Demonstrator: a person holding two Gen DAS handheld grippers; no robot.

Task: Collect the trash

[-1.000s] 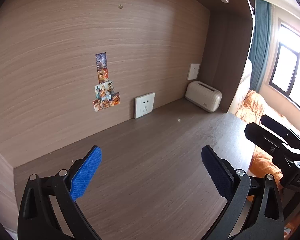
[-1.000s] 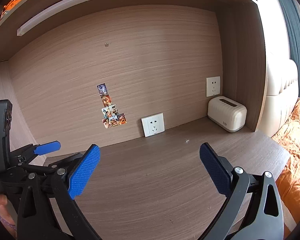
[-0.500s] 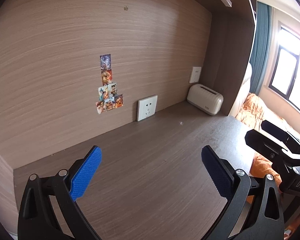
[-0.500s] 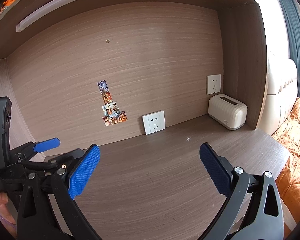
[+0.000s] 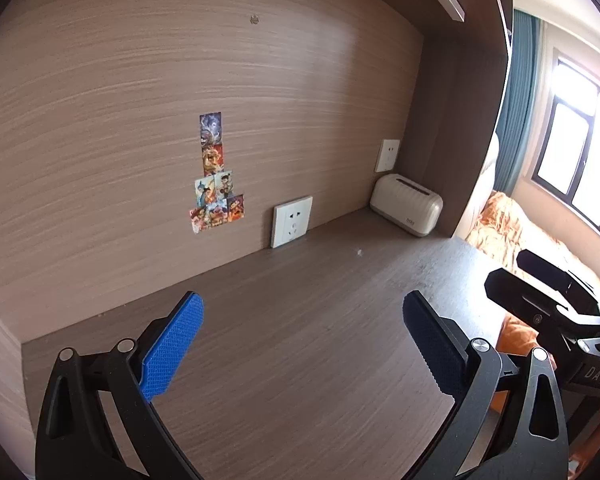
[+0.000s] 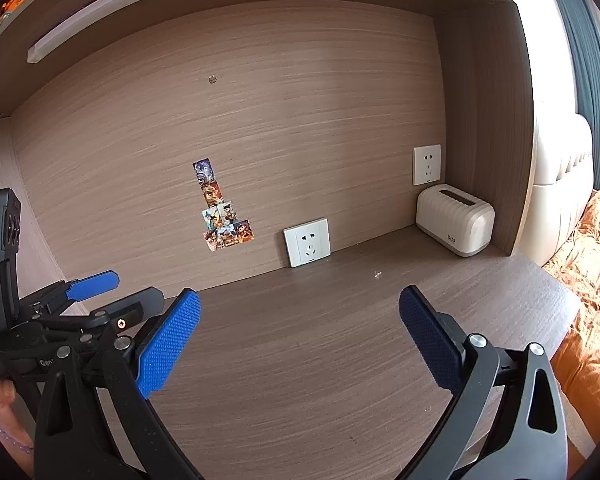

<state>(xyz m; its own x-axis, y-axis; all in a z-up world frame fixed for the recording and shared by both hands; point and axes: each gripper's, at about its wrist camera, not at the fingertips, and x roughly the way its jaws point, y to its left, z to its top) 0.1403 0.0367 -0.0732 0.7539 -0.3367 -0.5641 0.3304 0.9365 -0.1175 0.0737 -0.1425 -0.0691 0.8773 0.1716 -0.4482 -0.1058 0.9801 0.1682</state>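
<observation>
Two hand-held grippers were held side by side over a brown wood-grain table (image 6: 300, 360) set in a recessed alcove. The left gripper (image 5: 300, 344) and the right gripper (image 6: 298, 340) both had their blue-padded jaws spread wide apart, with nothing held between them.

The only trash that could be made out was a tiny pale scrap (image 6: 378, 275) lying on the table, well ahead of both grippers, between a wall socket (image 6: 307, 242) at the back panel and a cream tissue box (image 6: 454, 220) in the right rear corner. Its material was too small to be told.

A miss was judged the main risk: so small and flat a scrap could be pushed along the smooth table or slip from between the broad pads. A clash between the closely placed grippers was also judged possible.

Open table was left all around the scrap. The alcove was bounded by the back panel, a side wall at the right and a shelf above; the right table edge dropped toward a bed with orange bedding (image 6: 592, 264)
</observation>
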